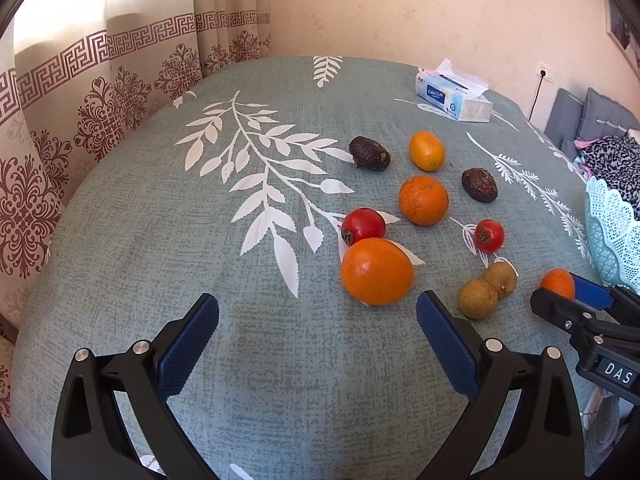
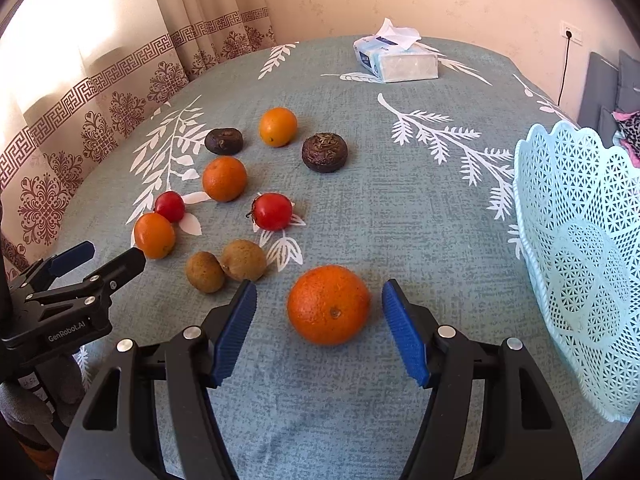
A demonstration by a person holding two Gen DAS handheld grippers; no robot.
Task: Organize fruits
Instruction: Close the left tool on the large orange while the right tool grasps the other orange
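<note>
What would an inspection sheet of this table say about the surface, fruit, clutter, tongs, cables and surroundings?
Surface: green leaf-print tablecloth, no spills seen.
Job's things: four oranges, one nearest the right tongs; two red fruits; two dark wrinkled fruits; two brown fruits touching each other. All lie on the cloth. The lattice basket at the right shows no fruit.
Clutter: tissue box at the far edge.
Grippers: left tongs open, nothing between them. Right tongs open around the near orange, pads not touching it.
Cables: black cord hanging from a wall socket, off the table.
Surroundings: patterned curtain, grey cushions.
</note>
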